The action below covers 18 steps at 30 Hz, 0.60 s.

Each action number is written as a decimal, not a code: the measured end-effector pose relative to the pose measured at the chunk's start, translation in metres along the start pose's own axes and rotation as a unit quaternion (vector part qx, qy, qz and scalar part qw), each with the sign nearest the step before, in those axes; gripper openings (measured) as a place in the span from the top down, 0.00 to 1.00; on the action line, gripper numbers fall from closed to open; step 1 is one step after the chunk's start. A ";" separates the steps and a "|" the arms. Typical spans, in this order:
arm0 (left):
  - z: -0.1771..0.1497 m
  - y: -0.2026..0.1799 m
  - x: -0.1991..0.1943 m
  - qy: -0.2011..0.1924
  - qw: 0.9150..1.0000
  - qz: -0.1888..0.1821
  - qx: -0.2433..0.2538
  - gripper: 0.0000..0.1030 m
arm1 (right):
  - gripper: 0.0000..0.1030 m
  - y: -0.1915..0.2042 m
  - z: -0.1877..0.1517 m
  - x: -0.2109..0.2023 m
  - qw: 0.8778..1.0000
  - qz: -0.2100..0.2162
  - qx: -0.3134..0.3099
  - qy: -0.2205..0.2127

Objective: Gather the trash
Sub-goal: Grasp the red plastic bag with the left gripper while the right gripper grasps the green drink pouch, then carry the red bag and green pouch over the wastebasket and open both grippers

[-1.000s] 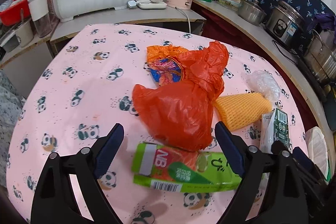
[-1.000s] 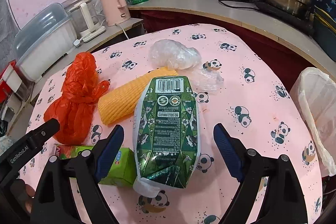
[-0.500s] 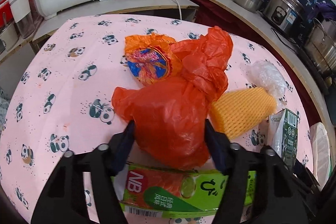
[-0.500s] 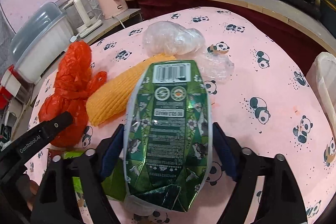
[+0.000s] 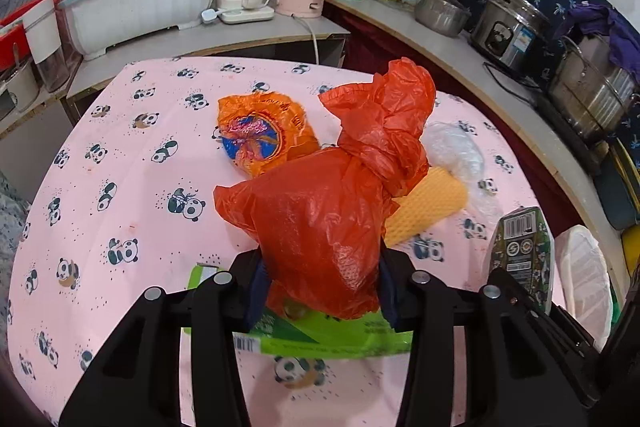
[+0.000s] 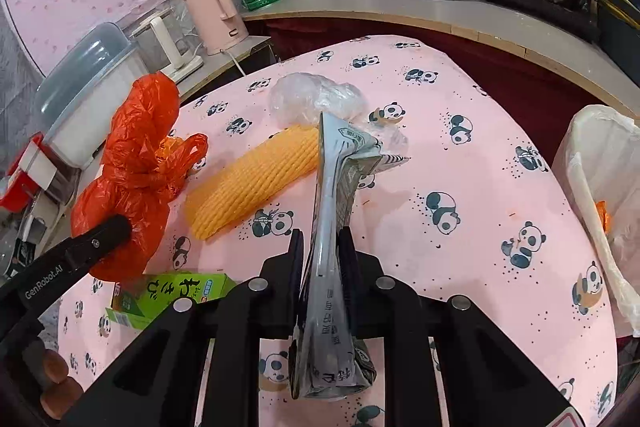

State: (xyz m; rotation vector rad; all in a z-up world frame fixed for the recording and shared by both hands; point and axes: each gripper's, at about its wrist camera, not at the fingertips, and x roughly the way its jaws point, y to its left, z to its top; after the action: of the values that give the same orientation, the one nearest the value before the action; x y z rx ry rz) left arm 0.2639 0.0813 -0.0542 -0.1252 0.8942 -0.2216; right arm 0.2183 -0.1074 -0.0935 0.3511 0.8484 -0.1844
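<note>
A knotted red plastic bag (image 5: 320, 223), soft, light and crushable, sits pinched at its bulging lower body in the left claw (image 5: 320, 287), above a green box (image 5: 320, 337) on the panda-print surface (image 5: 120, 167). The right claw (image 6: 322, 255) squeezes a flattened green carton (image 6: 334, 227) mid-body; it looks light and springy. Ahead of it lie a yellow foam sleeve (image 6: 256, 183) and clear plastic (image 6: 312, 97); a lined bin (image 6: 600, 195) stands to its right.

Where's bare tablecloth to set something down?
Free: the left side, left of the red bag and orange wrapper; also the right side, between the carton and bin bag. Crowded: the middle, around the foam sleeve.
</note>
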 end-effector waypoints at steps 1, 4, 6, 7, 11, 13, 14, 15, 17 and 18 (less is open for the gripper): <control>-0.001 -0.003 -0.005 -0.002 1.000 -0.002 0.000 0.59 | 0.83 -0.002 0.000 -0.005 1.000 0.001 0.001 -0.004; -0.005 -0.016 -0.018 -0.008 1.000 -0.007 0.008 0.59 | 0.83 -0.010 -0.001 -0.022 1.000 0.004 0.005 -0.016; -0.008 -0.026 -0.026 -0.011 1.000 -0.008 0.015 0.59 | 0.83 -0.017 -0.001 -0.034 1.000 0.006 0.010 -0.025; -0.010 -0.030 -0.029 -0.012 1.000 -0.009 0.018 0.59 | 0.83 -0.020 -0.001 -0.041 0.999 0.006 0.012 -0.030; -0.015 -0.053 -0.043 -0.016 0.999 -0.017 0.031 0.59 | 0.83 -0.036 0.003 -0.065 0.999 0.005 0.019 -0.050; -0.018 -0.065 -0.051 -0.019 0.999 -0.022 0.039 0.59 | 0.83 -0.046 0.005 -0.078 0.998 0.002 0.022 -0.060; -0.018 -0.071 -0.054 -0.021 0.999 -0.024 0.043 0.59 | 0.83 -0.051 0.006 -0.084 0.998 0.001 0.024 -0.064; -0.020 -0.077 -0.058 -0.022 0.998 -0.026 0.046 0.59 | 0.83 -0.057 0.006 -0.091 0.997 -0.001 0.028 -0.069; -0.023 -0.092 -0.064 -0.023 0.998 -0.032 0.056 0.59 | 0.83 -0.067 0.007 -0.101 0.996 -0.003 0.035 -0.077; -0.024 -0.099 -0.066 -0.024 0.997 -0.034 0.060 0.59 | 0.83 -0.072 0.006 -0.106 0.996 -0.004 0.038 -0.081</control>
State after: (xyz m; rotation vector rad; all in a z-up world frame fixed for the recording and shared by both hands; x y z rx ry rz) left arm 0.1911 0.0009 0.0006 -0.0479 0.8275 -0.3332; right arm 0.1323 -0.1745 -0.0256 0.3987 0.6849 -0.2495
